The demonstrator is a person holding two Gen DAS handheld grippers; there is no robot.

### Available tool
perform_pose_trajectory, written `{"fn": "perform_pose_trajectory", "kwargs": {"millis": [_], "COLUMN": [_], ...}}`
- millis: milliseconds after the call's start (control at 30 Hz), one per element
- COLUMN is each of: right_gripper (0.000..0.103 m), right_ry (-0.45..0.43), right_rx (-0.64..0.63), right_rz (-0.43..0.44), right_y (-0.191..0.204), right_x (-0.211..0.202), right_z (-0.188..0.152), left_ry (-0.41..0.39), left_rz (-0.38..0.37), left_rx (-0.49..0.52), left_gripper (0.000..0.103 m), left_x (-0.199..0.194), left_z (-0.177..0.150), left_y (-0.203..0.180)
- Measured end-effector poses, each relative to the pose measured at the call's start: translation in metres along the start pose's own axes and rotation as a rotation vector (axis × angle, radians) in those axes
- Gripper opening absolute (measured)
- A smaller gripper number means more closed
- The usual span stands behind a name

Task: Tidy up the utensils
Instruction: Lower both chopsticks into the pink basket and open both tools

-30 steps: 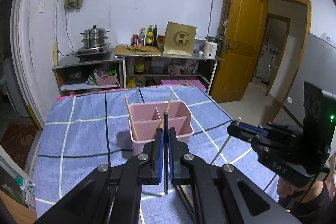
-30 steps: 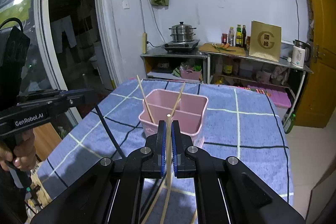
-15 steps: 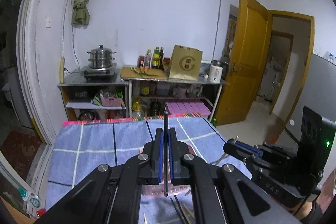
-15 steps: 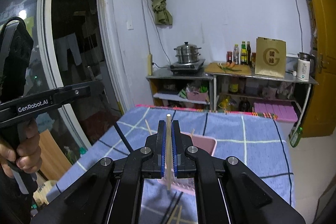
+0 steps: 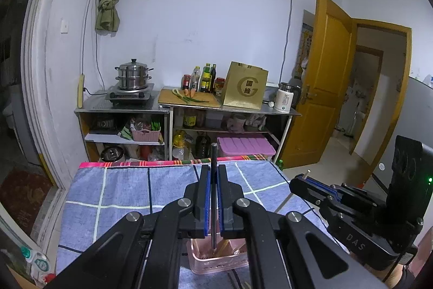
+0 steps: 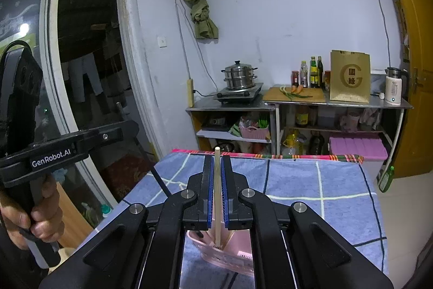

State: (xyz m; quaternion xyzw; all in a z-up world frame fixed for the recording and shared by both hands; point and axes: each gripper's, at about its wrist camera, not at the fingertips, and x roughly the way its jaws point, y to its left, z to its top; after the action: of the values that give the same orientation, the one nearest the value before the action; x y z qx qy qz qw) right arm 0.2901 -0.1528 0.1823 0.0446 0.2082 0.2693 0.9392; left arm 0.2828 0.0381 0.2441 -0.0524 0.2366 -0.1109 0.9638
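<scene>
The left tool (image 5: 213, 197) is closed on a dark chopstick (image 5: 213, 207), gripped near mid-length and standing nearly upright between the blue pads; its lower tip hangs over the pink organizer basket (image 5: 216, 260), which sits on the checked blue cloth of the surface (image 5: 121, 188) directly below and slightly ahead of the jaws. The right tool (image 6: 215, 194) is likewise clamped on a pale wooden chopstick (image 6: 216, 197), held upright, its lower end over the same basket (image 6: 230, 256). The governing relation is vertical — each stick's long axis points down into the basket, so the coming move appears to be a straight descent, followed by release. Neither hand is clearly nearer; both sticks hover above the compartments, though which compartment each tip addresses cannot be determined. The basket is a pale pink plastic, divided inside, with at least one wooden stick already leaning within. The dark stick is slim, smooth and matt — the wooden one plain and round-ended.
</scene>
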Motion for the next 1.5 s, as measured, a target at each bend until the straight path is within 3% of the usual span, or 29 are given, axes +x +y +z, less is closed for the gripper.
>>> {"fn": "perform_pose_trajectory", "kwargs": {"millis": [467,867,1033,1133,1300,1500], "right_gripper": [0.005,0.005,0.006,0.014,0.014,0.018], "right_ry": [0.104,0.201,0.207,0.200,0.180,0.138], "right_rx": [0.030,0.056,0.050,0.054,0.047,0.023], "right_rz": [-0.007,0.000,-0.003,0.000,0.006,0.008], "right_y": [-0.014,-0.026,-0.026,-0.026,-0.024,-0.019], "right_x": [0.049,0.070,0.065,0.060,0.046,0.013], "right_z": [-0.035,-0.061,-0.064,-0.063,-0.062,-0.067], "left_ry": [0.094,0.148,0.147,0.143,0.109,0.053], "left_rz": [0.000,0.003,0.009,0.018,0.024,0.034], "left_rx": [-0.021,-0.023,-0.019,-0.018,-0.026,-0.001], "left_gripper": [0.004,0.004,0.004,0.005,0.018,0.020], "left_x": [0.060,0.084,0.083,0.078,0.061,0.028], "left_z": [-0.035,-0.066,-0.071,-0.071,-0.070,-0.081], "left_y": [0.023,0.031,0.033,0.032,0.031,0.023]}}
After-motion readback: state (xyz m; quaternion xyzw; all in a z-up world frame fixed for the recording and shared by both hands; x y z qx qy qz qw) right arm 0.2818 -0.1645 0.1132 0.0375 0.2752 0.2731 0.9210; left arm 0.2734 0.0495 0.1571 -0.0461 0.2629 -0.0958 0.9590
